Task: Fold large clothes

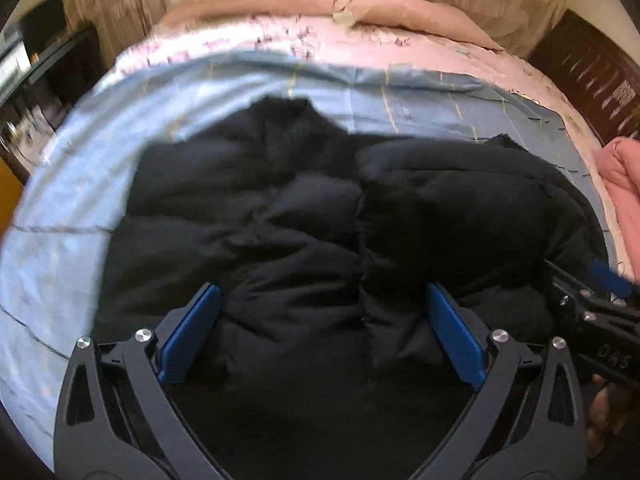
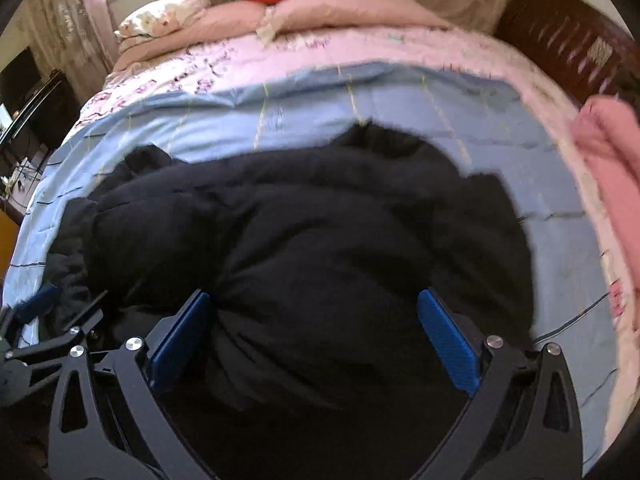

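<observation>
Jacket [image 1: 304,208], black and quilted, spread across the blue sheet [image 1: 80,184] on the bed, its hem toward the near edge and its collar toward the pillows; one side panel appears already folded over the middle. Left gripper [image 1: 320,332] and right gripper [image 2: 314,336] both hang above the lower part of the garment with jaws spread wide, pinching nothing. The padding looks thick, soft and springy, so a fold would likely puff back unless pressed flat; the shell fabric may be somewhat slippery. Likely best grasp: the thinner hem or seam edges near the bed's near edge, not the bulging baffles.
</observation>
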{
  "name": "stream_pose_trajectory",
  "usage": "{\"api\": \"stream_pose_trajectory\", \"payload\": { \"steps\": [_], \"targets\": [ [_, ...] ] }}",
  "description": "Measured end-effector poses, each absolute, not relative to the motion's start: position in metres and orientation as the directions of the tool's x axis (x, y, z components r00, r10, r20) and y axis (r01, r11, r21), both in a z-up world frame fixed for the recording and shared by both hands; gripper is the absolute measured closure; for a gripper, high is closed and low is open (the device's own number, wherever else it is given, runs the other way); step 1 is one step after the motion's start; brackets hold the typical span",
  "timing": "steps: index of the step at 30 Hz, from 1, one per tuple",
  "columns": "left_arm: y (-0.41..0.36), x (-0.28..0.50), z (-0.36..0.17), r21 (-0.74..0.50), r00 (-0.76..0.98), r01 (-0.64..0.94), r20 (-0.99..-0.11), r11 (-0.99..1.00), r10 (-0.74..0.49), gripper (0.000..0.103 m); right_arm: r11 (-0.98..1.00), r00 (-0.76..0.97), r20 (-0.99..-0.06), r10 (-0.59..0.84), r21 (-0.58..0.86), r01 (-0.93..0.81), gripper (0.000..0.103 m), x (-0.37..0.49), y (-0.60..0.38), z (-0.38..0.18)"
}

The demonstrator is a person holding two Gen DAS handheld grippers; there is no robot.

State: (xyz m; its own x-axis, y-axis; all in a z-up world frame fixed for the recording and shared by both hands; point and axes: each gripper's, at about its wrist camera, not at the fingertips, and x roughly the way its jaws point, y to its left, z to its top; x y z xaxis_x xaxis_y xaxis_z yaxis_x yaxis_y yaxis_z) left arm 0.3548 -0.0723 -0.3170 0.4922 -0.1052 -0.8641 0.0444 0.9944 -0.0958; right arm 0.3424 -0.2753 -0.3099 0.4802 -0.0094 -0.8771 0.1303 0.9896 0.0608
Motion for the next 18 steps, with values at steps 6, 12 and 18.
{"api": "stream_pose_trajectory", "payload": {
  "steps": [6,12,18],
  "targets": [
    [-0.077,0.363,-0.348,-0.082,0.491,0.069,-0.865,0.994,-0.105,0.002,0.984,0.458,-0.888,0.046,0.12,0.133,0.001,0.352,-0.286,-0.347],
    [-0.087,0.355,-0.292,-0.014,0.581,0.099,-0.811,0.995,-0.069,0.002,0.985,0.54,-0.842,0.017,0.106,0.135,0.001,0.346,-0.292,-0.285],
    [-0.125,0.353,-0.246,-0.089,0.708,0.131,-0.689,0.987,-0.156,0.002,0.961,0.572,-0.812,-0.113,0.056,0.269,0.001,0.351,-0.324,-0.277]
  ]
}}
